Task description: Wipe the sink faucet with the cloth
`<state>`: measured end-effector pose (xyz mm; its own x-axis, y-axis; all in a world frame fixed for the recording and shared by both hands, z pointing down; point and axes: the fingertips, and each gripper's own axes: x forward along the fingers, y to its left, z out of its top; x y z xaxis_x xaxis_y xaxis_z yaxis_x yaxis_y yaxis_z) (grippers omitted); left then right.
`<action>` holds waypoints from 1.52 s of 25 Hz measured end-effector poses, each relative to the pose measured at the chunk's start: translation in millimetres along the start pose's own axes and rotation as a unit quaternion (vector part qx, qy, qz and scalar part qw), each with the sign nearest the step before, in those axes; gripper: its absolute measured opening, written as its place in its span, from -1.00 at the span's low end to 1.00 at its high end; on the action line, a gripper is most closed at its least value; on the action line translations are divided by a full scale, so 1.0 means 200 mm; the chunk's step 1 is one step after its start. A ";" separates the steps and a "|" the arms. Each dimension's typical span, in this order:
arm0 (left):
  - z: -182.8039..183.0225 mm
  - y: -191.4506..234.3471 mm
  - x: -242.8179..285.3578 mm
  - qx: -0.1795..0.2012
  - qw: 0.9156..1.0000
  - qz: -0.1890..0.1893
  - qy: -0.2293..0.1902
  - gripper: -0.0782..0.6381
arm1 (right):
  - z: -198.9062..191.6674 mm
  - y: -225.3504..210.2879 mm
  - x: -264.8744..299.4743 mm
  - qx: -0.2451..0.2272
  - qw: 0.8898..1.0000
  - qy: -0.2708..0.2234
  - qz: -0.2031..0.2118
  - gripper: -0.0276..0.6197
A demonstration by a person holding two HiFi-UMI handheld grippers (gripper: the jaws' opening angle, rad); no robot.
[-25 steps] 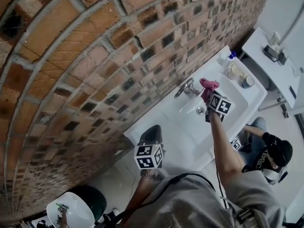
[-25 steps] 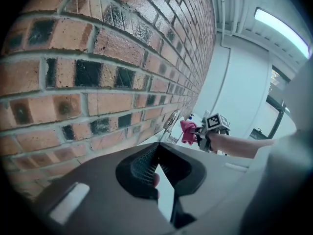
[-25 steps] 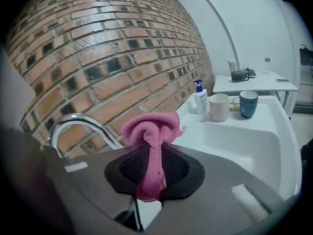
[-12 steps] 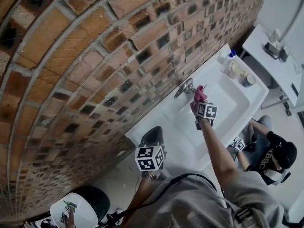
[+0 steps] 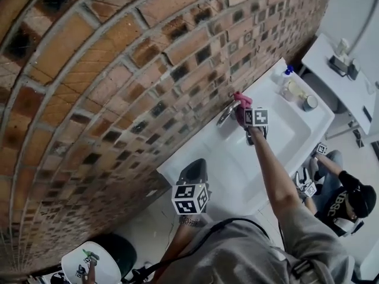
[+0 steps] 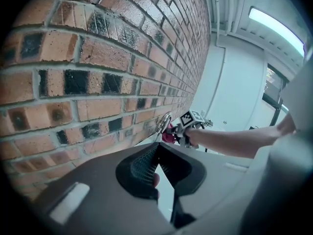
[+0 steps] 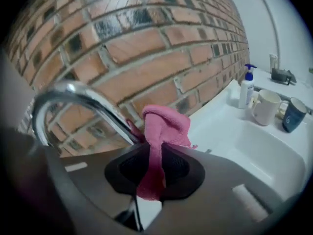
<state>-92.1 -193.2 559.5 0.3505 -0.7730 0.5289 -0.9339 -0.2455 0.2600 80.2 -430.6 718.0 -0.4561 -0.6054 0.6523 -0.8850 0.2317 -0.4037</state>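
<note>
We are clamping the right gripper's (image 7: 155, 168) jaws on the crumpled pink cloth (image 7: 164, 126) and holding it against the curved chrome sink faucet (image 7: 83, 99), above the white ceramic sink (image 5: 284, 147). The left gripper (image 6: 154, 168) is hanging well apart from the faucet, its jaws together on nothing. We are judging the wiping as under way, with much of the faucet probably left to do.

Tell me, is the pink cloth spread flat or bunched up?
Bunched up: the cloth is pinched between the right tool's jaws, a crumpled wad by the faucet.
</note>
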 end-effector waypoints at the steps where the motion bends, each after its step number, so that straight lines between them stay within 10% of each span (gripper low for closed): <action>1: 0.01 -0.01 0.00 0.000 1.000 -0.001 -0.002 -0.73 | -0.04 -0.02 0.01 0.005 1.000 0.006 -0.006 -0.70; 9: 0.01 0.05 -0.03 -0.008 1.000 0.010 -0.007 -0.73 | -0.45 0.03 -0.05 0.051 0.996 0.076 0.023 -0.71; 12: 0.02 0.04 -0.07 -0.002 1.000 0.011 -0.009 -0.73 | -0.29 0.01 -0.31 0.131 0.991 0.016 0.015 -0.70; 15: 0.04 0.07 -0.06 0.002 1.000 0.018 -0.013 -0.73 | 0.13 -0.01 -0.30 0.021 0.997 -0.074 0.020 -0.70; 19: 0.02 0.05 -0.07 0.002 1.000 0.014 -0.011 -0.73 | 0.18 0.07 -0.05 -0.102 0.994 0.008 0.035 -0.71; 28: 0.03 0.02 -0.11 0.002 1.000 0.013 -0.024 -0.73 | 0.31 0.43 -0.48 -0.100 0.977 -0.101 0.160 -0.71; 38: 0.00 -0.10 -0.21 0.011 0.999 0.004 -0.033 -0.73 | -0.02 0.83 -0.49 -0.158 0.964 -0.063 0.202 -0.71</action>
<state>-87.8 -156.2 532.2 0.3376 -0.8123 0.4757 -0.9384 -0.2509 0.2376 -22.1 -329.1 589.8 -0.7728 -0.4994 0.3916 -0.6302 0.6765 -0.3810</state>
